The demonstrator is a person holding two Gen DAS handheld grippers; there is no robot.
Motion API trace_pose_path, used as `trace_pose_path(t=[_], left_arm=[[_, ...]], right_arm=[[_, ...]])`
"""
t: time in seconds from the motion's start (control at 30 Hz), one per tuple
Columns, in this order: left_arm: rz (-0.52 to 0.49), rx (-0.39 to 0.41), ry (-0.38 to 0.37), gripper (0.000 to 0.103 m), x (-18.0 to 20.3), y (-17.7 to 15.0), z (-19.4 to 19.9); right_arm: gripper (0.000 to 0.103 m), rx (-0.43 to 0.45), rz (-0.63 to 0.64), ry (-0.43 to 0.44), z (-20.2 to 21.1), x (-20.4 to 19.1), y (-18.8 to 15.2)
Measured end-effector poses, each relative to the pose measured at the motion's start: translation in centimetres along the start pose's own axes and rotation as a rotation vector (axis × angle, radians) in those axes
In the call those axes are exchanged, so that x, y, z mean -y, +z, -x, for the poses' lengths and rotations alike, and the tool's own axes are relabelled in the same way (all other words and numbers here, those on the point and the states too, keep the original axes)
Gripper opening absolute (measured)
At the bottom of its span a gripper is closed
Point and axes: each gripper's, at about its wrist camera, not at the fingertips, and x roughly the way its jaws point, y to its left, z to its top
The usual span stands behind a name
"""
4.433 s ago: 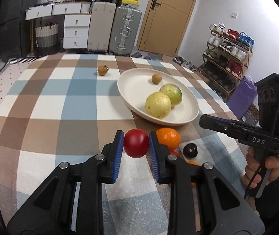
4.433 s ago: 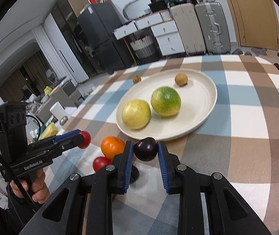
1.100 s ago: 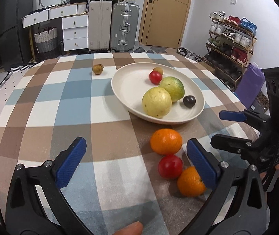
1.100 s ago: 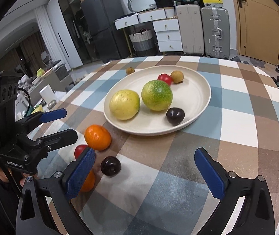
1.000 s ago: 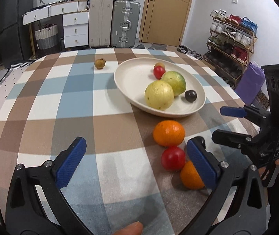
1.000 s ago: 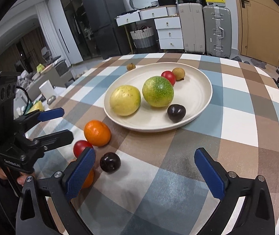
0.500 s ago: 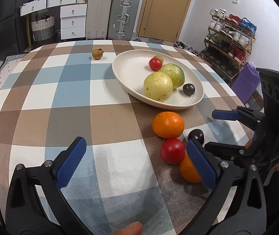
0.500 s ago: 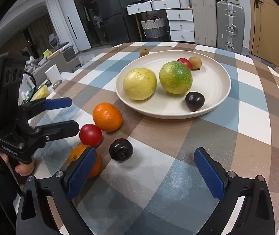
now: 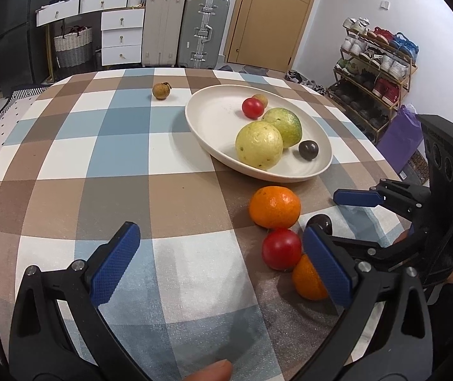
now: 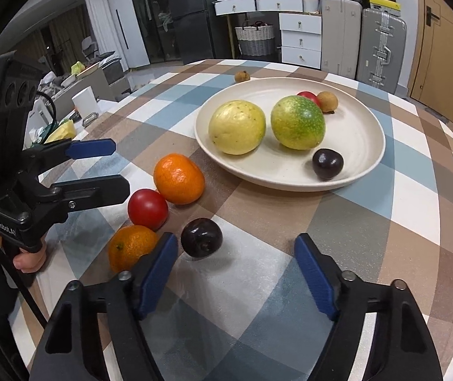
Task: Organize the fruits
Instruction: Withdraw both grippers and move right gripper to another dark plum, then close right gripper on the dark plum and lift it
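Note:
A cream plate (image 10: 363,133) holds a yellow fruit (image 10: 236,127), a green fruit (image 10: 297,122), a red tomato, a longan and a dark plum (image 10: 328,163). On the cloth in front of it lie an orange (image 10: 178,178), a red tomato (image 10: 147,207), a second orange (image 10: 131,247) and another dark plum (image 10: 201,237). My right gripper (image 10: 232,247) is closing; that plum sits just past its left fingertip, and the pads do not touch it. My left gripper (image 9: 220,231) stands wide open, with the red tomato (image 9: 281,248) by its right finger.
A lone longan (image 9: 161,90) lies on the checked tablecloth left of the plate (image 9: 207,139). The round table's edge curves close on the right, with a shoe rack (image 9: 375,63) beyond. Suitcases and drawers stand at the back.
The tomato and plum held earlier now lie in the plate. In the last second my right gripper edged down toward the loose dark plum and its jaws narrowed. The left gripper stayed put.

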Motion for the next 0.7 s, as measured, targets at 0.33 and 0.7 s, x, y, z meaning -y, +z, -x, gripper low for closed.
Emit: trace_pose_path(t=[0.33, 0.7], left_arm=[[0.009, 0.005, -0.004, 0.102, -0.1, 0.0, 0.0], [0.015, 0.012, -0.005, 0.102, -0.2, 0.1, 0.2]], right_arm=[[0.055, 0.012, 0.042, 0.029, 0.0, -0.6, 0.2], [0.03, 0.029, 0.039, 0.102, 0.4, -0.7, 0.1]])
